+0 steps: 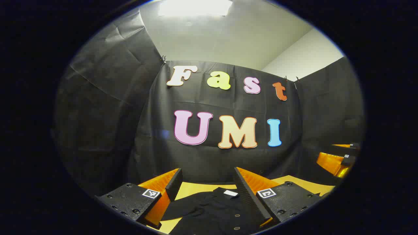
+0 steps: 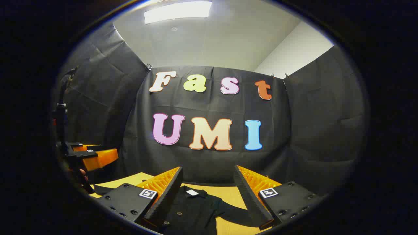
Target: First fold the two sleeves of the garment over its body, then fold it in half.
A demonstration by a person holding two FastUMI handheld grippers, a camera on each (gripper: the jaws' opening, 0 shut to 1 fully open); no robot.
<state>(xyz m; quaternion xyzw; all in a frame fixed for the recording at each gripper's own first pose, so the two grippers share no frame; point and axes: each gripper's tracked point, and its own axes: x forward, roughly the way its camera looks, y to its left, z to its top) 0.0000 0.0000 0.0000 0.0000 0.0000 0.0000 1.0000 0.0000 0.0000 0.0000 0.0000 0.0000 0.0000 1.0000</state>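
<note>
Both grippers hovering over shirt, sleeves not folded yet.
Left gripper [image 1: 205,192] and right gripper [image 2: 209,192] both holding fingers spread, gripping nothing. Black shirt [image 1: 209,212] lying flat on the table [image 1: 196,188] at 6 o'clock. Looks light, limp, likely slippery; pinching each sleeve [image 2: 235,212] at the cuff seems best.

I am seeing a yellow table [image 1: 196,189] running up to the black booth wall [image 1: 209,163]. A black garment [image 1: 212,209] is lying flat on the table, its collar toward that wall.
</note>
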